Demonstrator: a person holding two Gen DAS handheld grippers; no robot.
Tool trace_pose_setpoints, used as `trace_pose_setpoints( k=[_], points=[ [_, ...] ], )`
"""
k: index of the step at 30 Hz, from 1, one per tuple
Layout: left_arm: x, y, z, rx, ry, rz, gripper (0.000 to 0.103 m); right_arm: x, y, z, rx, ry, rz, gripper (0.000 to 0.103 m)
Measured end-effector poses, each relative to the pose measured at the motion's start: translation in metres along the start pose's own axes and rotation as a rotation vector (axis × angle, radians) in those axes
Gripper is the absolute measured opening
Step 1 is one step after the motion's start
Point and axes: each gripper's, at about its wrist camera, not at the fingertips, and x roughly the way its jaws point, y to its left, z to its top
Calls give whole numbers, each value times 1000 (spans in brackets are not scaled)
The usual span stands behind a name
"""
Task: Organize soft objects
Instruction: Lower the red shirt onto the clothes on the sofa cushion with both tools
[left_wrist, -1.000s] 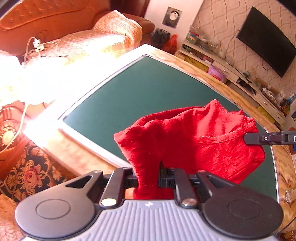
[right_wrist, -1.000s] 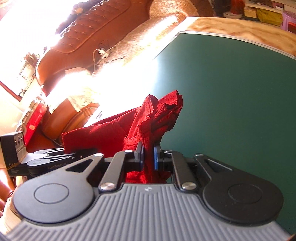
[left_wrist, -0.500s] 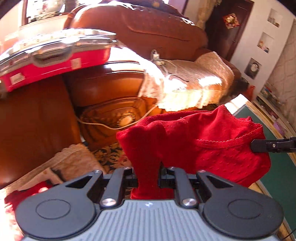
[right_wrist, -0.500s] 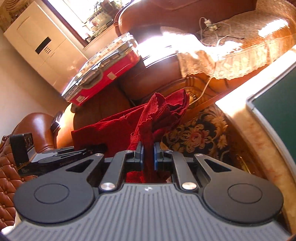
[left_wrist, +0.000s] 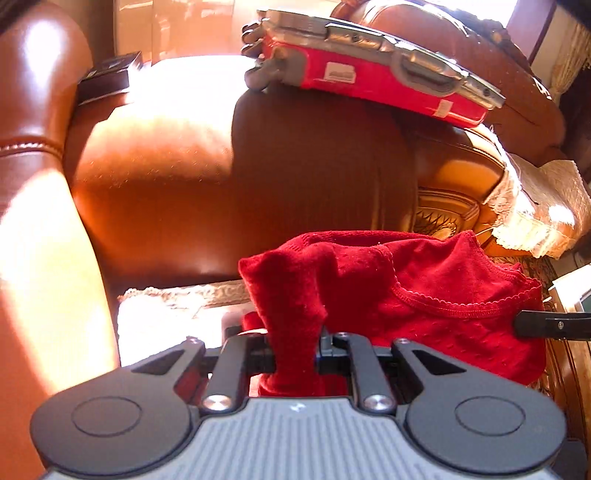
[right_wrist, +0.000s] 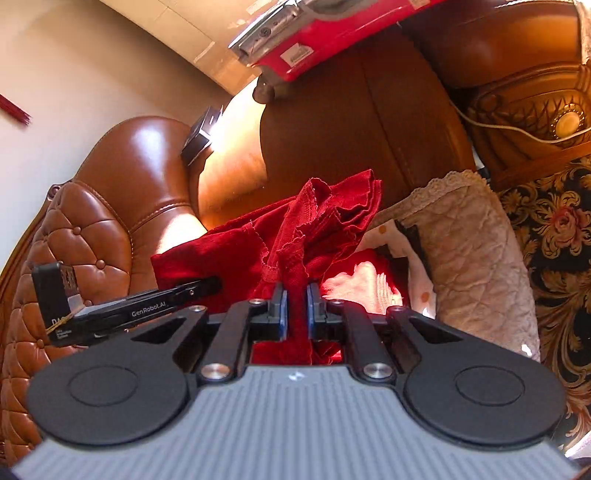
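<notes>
red garment (left_wrist: 436, 291), brown leather sofa (left_wrist: 295, 166)

a red suitcase (left_wrist: 373, 70) sits on top of a brown leather sofa (left_wrist: 221, 177). a flowery rug (right_wrist: 554, 229) lies on the floor.

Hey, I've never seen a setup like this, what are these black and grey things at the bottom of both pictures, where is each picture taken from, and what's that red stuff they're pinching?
Those are two handheld grippers, each carried by a person, with a fisheye camera looking forward along its two fingers. One picture comes from the left gripper, the other from the right gripper. Both are shut on the same red garment, a soft knit piece with a scalloped trim, stretched between them. Each camera also catches the other gripper at the edge of its picture. Behind the garment is a brown leather armchair with a red suitcase lying on top of it. The right view also shows a beige quilted cover and a floral carpet.
</notes>
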Motion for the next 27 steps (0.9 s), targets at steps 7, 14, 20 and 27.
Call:
trace_pose_setpoints(
  k=[7,14,20,27],
  points=[
    [45,37,-18,-46,71,12,17,56,-19,-14,26,79,-98,13],
    [75,45,-33,-76,82,116,73,96,-46,-26,18,137,-233,14],
    [71,58,-44,-146,54,201,85,105,-45,-27,-35,117,-300,30],
    [64,62,-54,-196,51,197,84,92,-53,-25,43,86,-249,38]
  ],
)
